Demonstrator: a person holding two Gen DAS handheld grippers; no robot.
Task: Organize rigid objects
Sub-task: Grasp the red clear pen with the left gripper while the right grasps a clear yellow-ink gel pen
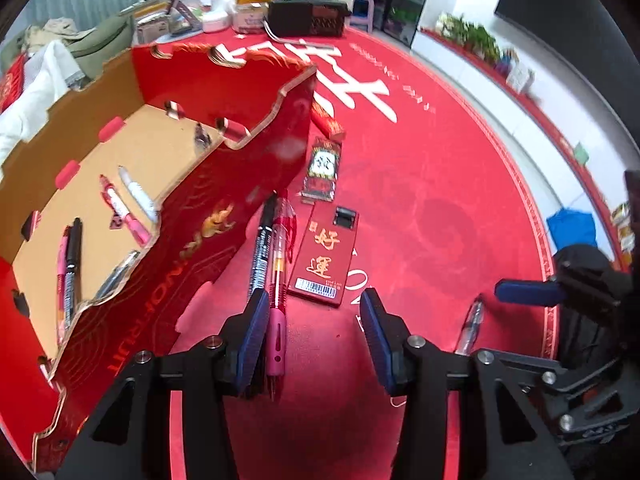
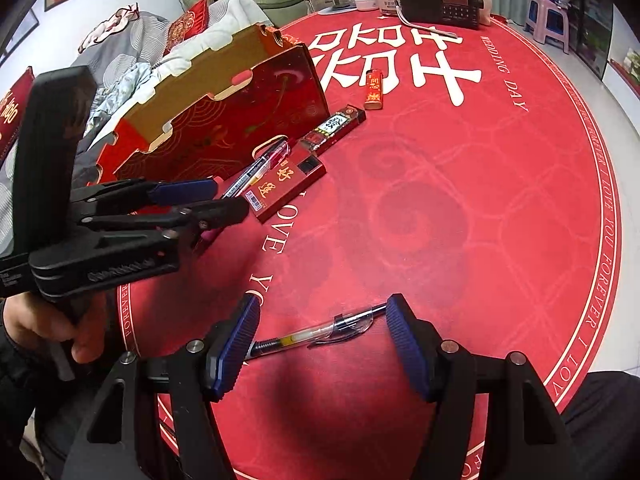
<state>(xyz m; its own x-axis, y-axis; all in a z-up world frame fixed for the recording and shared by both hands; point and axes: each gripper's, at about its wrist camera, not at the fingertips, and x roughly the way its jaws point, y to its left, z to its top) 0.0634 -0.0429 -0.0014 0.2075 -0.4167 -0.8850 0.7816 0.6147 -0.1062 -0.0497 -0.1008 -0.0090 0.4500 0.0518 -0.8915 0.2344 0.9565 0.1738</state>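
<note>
A red cardboard box (image 1: 224,184) stands at the left and holds several pens (image 1: 120,208); it also shows in the right wrist view (image 2: 224,120). A black pen (image 1: 262,248) and a red-and-pink pen (image 1: 278,280) lie beside the box. My left gripper (image 1: 314,312) is open, its left finger touching these pens. A flat red case (image 1: 324,256) lies ahead between the fingers. My right gripper (image 2: 322,320) is open over a clear pen (image 2: 320,330) lying across its fingers on the table.
A dark patterned packet (image 1: 322,170) and a red lighter (image 2: 374,90) lie farther along the red round tablecloth (image 2: 460,200). A black radio (image 2: 440,4), jars and clutter crowd the far edge. A sofa with cloths is behind the box.
</note>
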